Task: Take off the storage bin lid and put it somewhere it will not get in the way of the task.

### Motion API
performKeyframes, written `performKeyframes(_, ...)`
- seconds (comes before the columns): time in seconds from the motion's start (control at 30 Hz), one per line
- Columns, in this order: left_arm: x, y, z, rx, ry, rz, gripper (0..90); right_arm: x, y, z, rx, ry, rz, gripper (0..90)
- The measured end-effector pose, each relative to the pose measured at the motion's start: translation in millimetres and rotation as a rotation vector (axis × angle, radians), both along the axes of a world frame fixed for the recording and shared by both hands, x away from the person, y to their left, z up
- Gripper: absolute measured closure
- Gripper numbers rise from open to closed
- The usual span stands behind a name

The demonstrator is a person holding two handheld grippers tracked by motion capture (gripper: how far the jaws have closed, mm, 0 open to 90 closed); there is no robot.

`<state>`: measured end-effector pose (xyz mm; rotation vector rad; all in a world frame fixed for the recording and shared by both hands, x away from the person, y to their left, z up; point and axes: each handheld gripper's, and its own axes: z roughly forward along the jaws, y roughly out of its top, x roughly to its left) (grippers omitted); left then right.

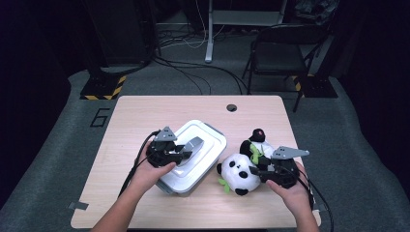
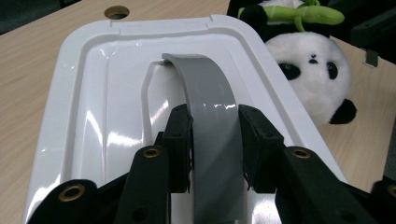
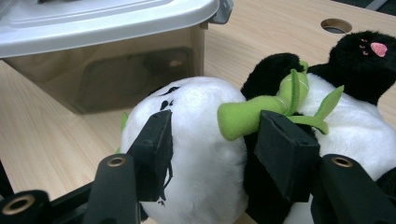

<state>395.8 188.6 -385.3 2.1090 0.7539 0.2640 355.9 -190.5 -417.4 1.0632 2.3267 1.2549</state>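
A white container lid [image 1: 205, 137] with a grey handle [image 1: 192, 145] sits on a clear-walled box left of the table's centre. My left gripper [image 1: 185, 155] is shut on that handle; in the left gripper view the black pads press both sides of the grey handle [image 2: 210, 93] over the lid [image 2: 93, 93]. To the right lies a panda plush [image 1: 238, 173] holding green bamboo [image 3: 243, 116]. My right gripper [image 1: 258, 170] is shut on the panda plush [image 3: 196, 107] with its jaws set wide, one pad on the white head and the other on the black body.
The box's clear wall [image 3: 116, 74] stands just left of the panda. A round cable hole [image 1: 231, 107] is near the table's far edge. Beyond the table are a folding chair [image 1: 280, 53] and floor cables. Bare tabletop [image 1: 140, 111] lies at the far left.
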Motion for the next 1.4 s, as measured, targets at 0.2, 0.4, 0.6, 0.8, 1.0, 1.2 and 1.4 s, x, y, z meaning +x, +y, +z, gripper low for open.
performKeyframes(0.2, -4.0, -3.2, 1.6, 0.021, -0.027, 0.005, 61.8, 0.2, 0.8, -0.5, 0.001, 0.003, 0.002, 44.7)
performKeyframes(0.4, 5.4, -8.2, 0.4, 0.013, 0.024, -0.001, 61.8, 0.0, 0.9, -0.5, 0.0, 0.004, 0.003, 44.5)
performKeyframes(0.6, 5.9, -13.6, -0.5, 0.021, 0.022, 0.007, 65.4, 0.7, 0.7, -1.9, 0.0, 0.005, 0.002, 44.5)
performKeyframes(0.8, 5.5, -14.0, 1.3, 0.042, 0.022, 0.007, 65.8, 0.9, 1.2, -2.7, -0.002, 0.01, 0.001, 44.4)
performKeyframes(1.0, 5.1, -13.8, 4.3, 0.032, 0.03, 0.007, 66.5, 1.0, 1.1, -2.8, -0.002, 0.009, 0.001, 44.4)
performKeyframes(1.2, 4.1, -14.2, 8.9, 0.014, 0.021, 0.007, 66.8, 0.8, 1.0, -2.8, -0.002, 0.009, 0.001, 44.3)
performKeyframes(1.4, 6.4, -11.3, 9.1, 0.028, 0.029, 0.015, 66.7, 1.1, 0.8, -3.0, 0.0, 0.008, 0.003, 44.3)
